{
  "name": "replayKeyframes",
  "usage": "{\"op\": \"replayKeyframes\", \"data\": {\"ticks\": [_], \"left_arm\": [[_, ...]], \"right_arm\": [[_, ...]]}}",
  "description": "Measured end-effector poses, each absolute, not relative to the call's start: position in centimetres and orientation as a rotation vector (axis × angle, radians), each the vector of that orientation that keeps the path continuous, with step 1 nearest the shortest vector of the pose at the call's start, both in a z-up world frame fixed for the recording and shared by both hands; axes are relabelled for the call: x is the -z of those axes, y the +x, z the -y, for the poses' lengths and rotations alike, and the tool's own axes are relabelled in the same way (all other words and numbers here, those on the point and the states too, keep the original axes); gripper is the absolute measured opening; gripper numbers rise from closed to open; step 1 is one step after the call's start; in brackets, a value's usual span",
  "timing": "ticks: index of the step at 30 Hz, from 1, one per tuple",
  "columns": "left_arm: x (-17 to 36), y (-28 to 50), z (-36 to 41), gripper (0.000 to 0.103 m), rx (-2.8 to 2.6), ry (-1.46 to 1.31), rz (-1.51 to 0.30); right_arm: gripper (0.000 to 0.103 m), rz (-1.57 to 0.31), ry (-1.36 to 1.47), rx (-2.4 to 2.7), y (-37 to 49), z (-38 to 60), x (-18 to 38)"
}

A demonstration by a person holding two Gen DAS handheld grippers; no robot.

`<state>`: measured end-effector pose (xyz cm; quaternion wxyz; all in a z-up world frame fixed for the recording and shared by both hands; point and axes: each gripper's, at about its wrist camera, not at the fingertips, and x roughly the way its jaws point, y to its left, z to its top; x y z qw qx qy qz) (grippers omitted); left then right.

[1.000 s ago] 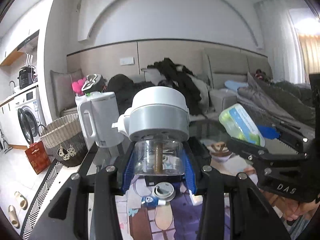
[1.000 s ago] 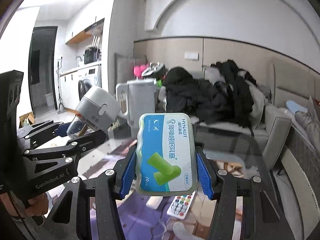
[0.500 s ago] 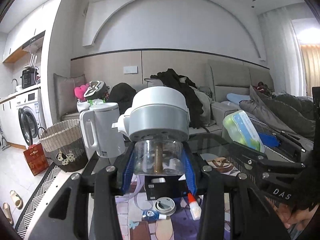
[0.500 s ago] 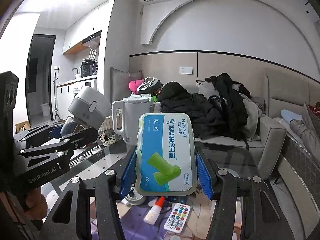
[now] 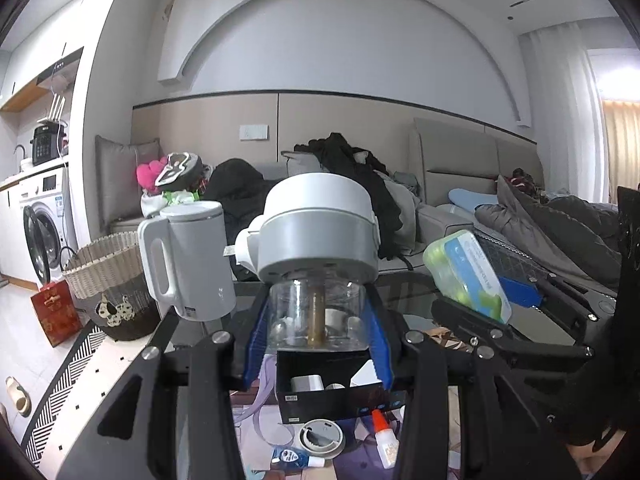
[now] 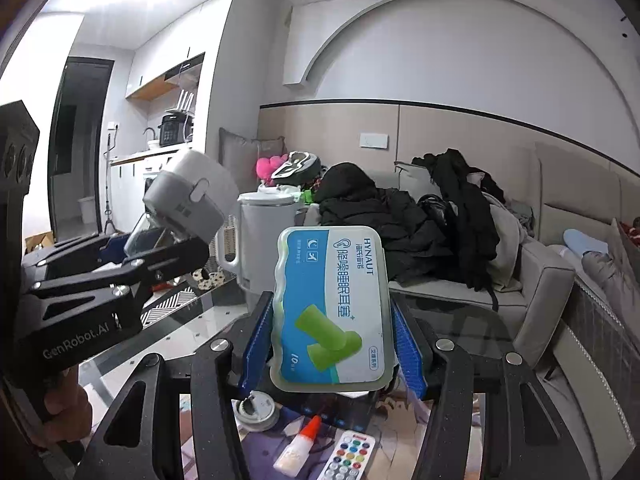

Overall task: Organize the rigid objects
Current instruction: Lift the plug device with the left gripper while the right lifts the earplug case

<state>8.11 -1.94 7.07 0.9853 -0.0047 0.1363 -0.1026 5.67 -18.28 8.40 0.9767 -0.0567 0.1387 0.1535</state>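
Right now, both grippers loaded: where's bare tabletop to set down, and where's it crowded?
Free: the dark glass between the white kettle and the sofa, and the glass strip left of the kettle's base. Crowded: near edge, around the black box, round lid, glue bottle and remote.

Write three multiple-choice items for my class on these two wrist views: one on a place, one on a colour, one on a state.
1. Where is the white kettle?
A. inside the black box
B. on the glass table, left of the held chopper
C. on the sofa

2. What colour are the earplugs pictured on the earplug box?
A. green
B. red
C. black

3. What state is the right tool in?
A. open and empty
B. out of view
C. shut on the earplug box

Key: 1 B, the kettle stands beside the mini chopper; 2 A, the label shows it; 3 C, blue pads press both box sides.
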Motion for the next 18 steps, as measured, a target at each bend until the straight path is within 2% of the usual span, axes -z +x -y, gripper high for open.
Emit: {"op": "replayKeyframes", "data": {"ticks": [18], "left_arm": [[-5.0, 15.0, 2.4, 0.042, 0.199, -0.07, -0.401]], "right_arm": [[0.056, -0.379, -0.099, -0.305, 15.3, 17.4, -6.7]]}}
